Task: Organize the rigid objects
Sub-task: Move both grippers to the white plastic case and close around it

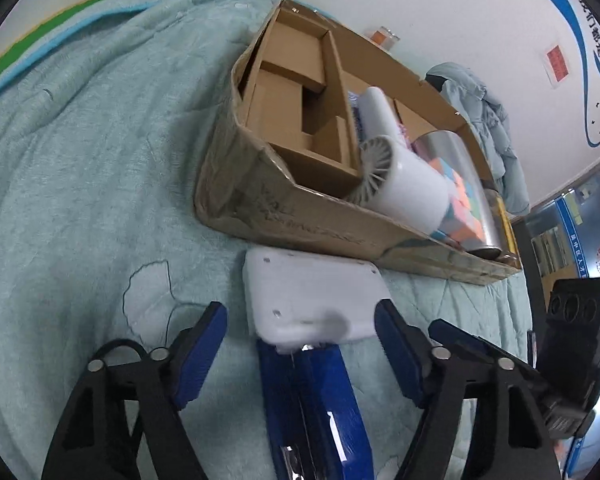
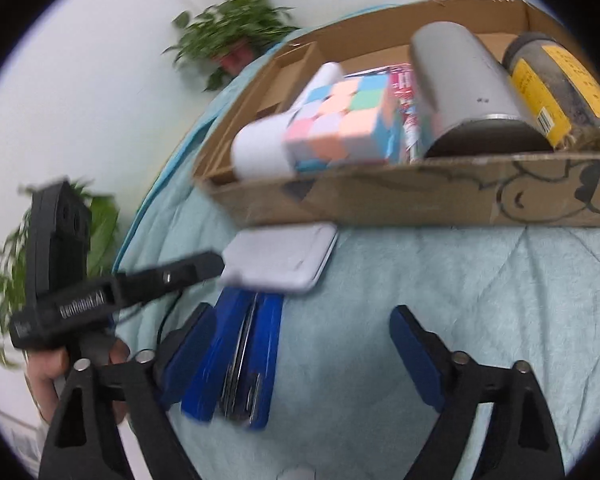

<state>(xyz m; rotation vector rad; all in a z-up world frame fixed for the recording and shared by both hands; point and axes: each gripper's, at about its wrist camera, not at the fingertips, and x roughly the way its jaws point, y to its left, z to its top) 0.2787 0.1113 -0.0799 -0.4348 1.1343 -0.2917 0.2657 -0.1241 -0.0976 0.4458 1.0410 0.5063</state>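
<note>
In the left wrist view, the left hand-held gripper (image 1: 300, 320) stands wide, holding nothing, its blue pads either side of a flat white case (image 1: 312, 292) lying on the teal bedspread (image 1: 80, 160). A blue stapler (image 1: 312, 408) lies between the fingers, its long axis running along them, its far end at the case. Just beyond, the cardboard box (image 1: 260, 208) holds a white fan (image 1: 400, 184), a colour cube and a steel cylinder.

In the right wrist view, blurred, the right hand-held gripper (image 2: 300, 332) is also wide and empty. The stapler (image 2: 240, 356) lies by its left finger; the case (image 2: 280, 258) sits farther off, near the box (image 2: 380, 200). The left one looks better centred on the stapler.
</note>
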